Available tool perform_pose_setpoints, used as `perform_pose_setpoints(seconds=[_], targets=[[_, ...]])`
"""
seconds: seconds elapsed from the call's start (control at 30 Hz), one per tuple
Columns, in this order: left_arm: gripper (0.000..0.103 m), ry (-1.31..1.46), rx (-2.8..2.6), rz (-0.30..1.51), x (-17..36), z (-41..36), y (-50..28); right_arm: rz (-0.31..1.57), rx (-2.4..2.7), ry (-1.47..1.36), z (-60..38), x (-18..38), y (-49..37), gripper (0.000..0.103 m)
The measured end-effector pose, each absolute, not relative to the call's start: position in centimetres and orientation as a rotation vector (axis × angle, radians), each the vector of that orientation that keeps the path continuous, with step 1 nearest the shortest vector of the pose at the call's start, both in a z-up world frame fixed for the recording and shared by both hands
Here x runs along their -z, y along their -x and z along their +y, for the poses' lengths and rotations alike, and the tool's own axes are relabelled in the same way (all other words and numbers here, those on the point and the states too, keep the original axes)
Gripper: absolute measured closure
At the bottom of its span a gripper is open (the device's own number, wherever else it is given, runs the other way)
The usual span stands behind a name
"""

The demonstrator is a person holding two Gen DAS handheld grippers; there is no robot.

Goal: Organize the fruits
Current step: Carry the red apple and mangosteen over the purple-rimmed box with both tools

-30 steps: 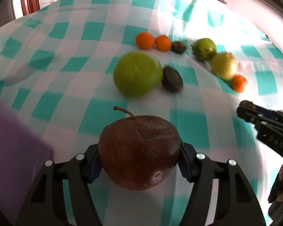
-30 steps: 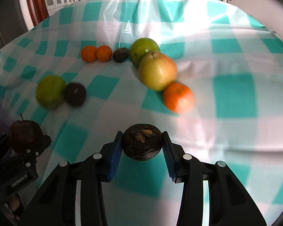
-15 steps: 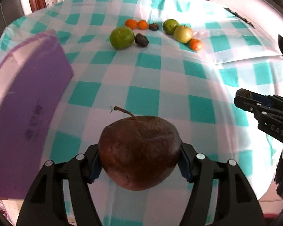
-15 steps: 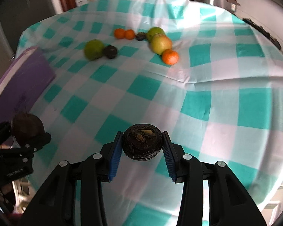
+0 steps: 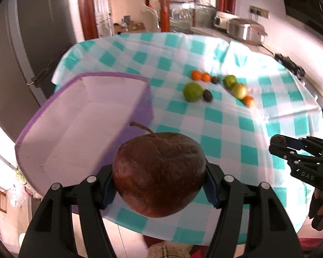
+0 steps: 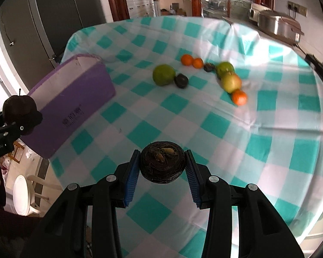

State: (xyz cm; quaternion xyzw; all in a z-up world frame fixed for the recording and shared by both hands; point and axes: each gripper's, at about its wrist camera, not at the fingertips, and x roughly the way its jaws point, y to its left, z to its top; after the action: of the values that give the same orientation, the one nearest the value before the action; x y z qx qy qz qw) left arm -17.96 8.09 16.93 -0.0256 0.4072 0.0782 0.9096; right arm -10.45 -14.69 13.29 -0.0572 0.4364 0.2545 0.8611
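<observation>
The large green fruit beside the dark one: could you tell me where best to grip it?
Grip the large green fruit across its widest middle, coming from above, fingers front and back: it is round, and the small dark fruit touches its right side.

Both grippers are matte black plastic: the left gripper (image 5: 159, 185) and right gripper (image 6: 162, 174) carry ribbed blue pads (image 6: 130, 180), silver screws (image 6: 110, 177) and faint white lettering.
</observation>
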Motion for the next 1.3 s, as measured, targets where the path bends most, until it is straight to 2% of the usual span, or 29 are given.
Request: perform_pose_setpoints(seconds=[0.27, 0.63, 0.8, 0.93, 1.3], targets=[[0.038, 0.076, -0.174, 0.816, -18.4, 15.4, 17.2, 0.84, -0.516, 0.099, -10.2, -17.7, 9.6, 0.061], [0.038, 0.0, -0.08, 1.013, -15.2, 30.1, 14.0, 0.869, -0.526, 0.083, 8.2, -18.9, 7.1, 0.061], [0.038, -0.048, -0.006, 1.127, -12.0, 34.0, 12.0, 0.905, -0.516, 0.146, 15.8, -18.2, 6.3, 0.061], [0.038, -0.085, 0.073, 1.203, -9.6, 34.6, 10.5, 1.03, -0.463, 0.278, 21.3, -15.7, 4.8, 0.061], [0.038, 0.006, 0.098, 1.397, -6.7, 36.7, 7.8, 1.251, -0.358, 0.419, 26.6, -11.0, 2.1, 0.061]])
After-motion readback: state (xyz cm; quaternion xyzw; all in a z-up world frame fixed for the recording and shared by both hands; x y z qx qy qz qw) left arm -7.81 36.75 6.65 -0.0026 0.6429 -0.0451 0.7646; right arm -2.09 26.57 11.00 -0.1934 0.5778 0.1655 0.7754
